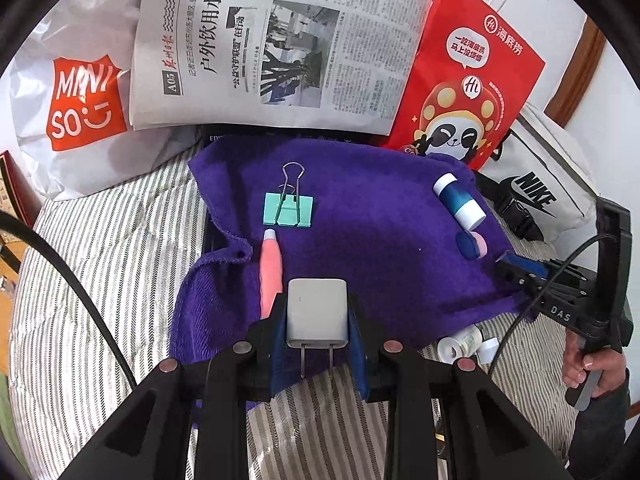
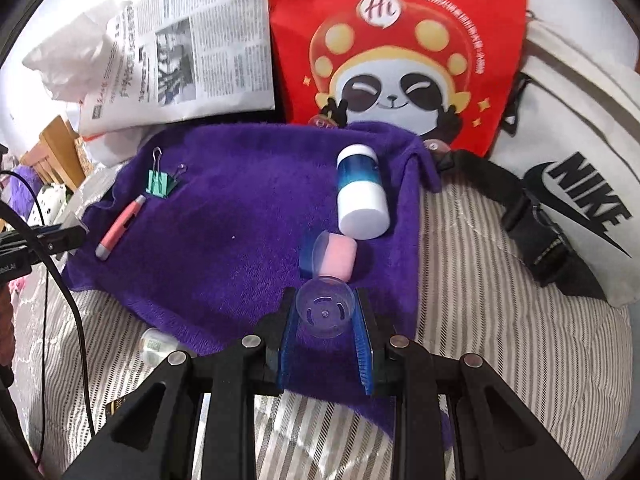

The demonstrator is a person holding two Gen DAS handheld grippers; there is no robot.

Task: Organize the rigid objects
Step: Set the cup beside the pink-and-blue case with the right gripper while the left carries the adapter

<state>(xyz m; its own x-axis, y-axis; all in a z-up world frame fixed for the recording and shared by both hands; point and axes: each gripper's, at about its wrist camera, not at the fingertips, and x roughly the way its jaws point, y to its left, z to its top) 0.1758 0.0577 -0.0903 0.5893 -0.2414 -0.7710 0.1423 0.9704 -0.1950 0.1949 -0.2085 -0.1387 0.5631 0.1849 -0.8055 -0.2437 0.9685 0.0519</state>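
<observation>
Over the purple towel (image 1: 360, 240), the left gripper (image 1: 318, 316) clamps a white charger plug (image 1: 317, 312). Right gripper (image 2: 325, 312) pinches a clear cap (image 2: 325, 307) near the pink jar (image 2: 334, 256).

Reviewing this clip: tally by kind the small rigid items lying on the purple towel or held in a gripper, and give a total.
Binder clip: 1
Pink pen-shaped item: 1
Blue-and-white bottle: 1
Pink-and-blue capped piece: 1
White plug adapter, held in left gripper: 1
Clear round cap, held in right gripper: 1
Total: 6
</observation>
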